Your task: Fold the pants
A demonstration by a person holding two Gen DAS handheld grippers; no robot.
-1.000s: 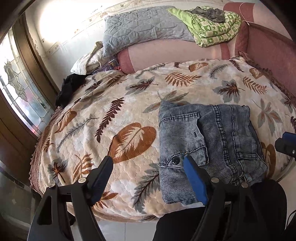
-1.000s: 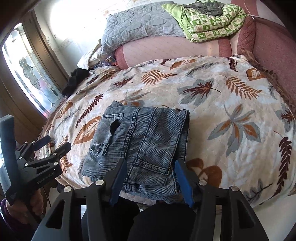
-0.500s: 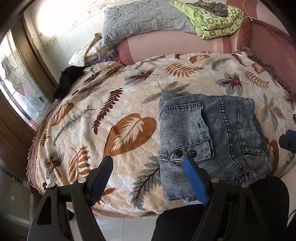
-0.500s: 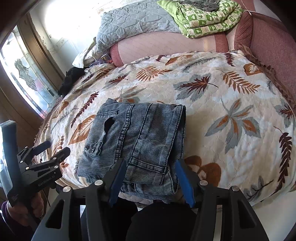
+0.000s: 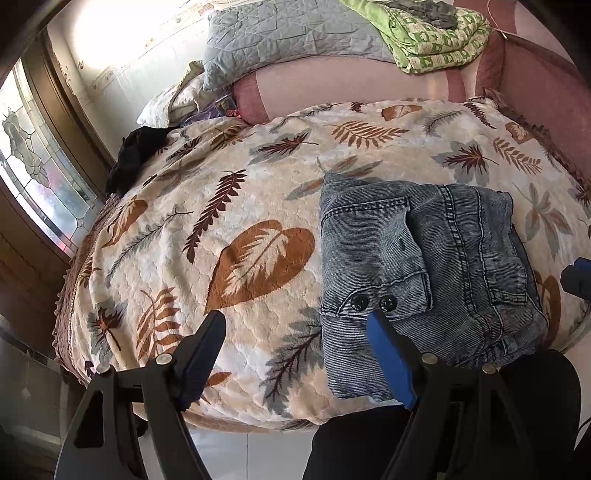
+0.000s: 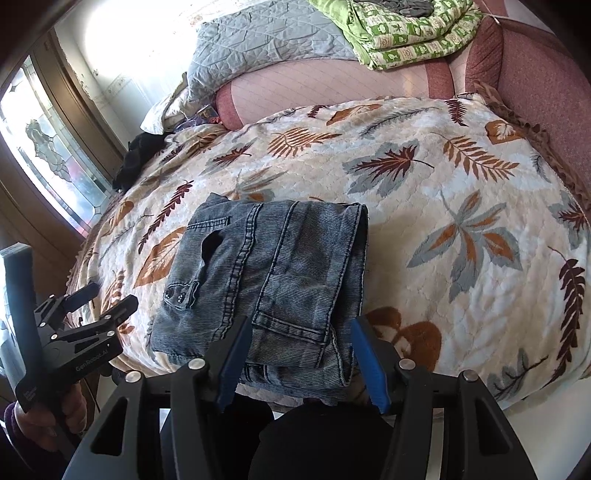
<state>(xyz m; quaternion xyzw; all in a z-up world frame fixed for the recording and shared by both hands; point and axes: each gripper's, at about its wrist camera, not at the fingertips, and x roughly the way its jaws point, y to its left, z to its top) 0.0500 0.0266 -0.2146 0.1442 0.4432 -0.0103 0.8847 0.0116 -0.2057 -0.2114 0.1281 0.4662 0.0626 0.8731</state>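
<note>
The blue-grey denim pants (image 5: 424, 266) lie folded into a compact rectangle near the front edge of the bed, two dark buttons facing up. My left gripper (image 5: 295, 321) hangs open over the leaf-patterned blanket (image 5: 221, 236). Its blue right finger (image 5: 384, 343) overlaps the pants' near left corner, and nothing is between the jaws. My right gripper (image 6: 301, 325) is open and hovers above the near edge of the pants (image 6: 266, 273), its pads clear of the cloth. The left gripper (image 6: 85, 306) also shows at the left of the right wrist view, in a hand.
A pink headboard bolster (image 5: 351, 85) runs along the far side, with a grey quilt (image 5: 288, 33) and a folded green blanket (image 5: 436, 40) on it. A black garment (image 5: 133, 158) lies at the bed's left edge by the window. White floor tiles (image 5: 251, 454) show below.
</note>
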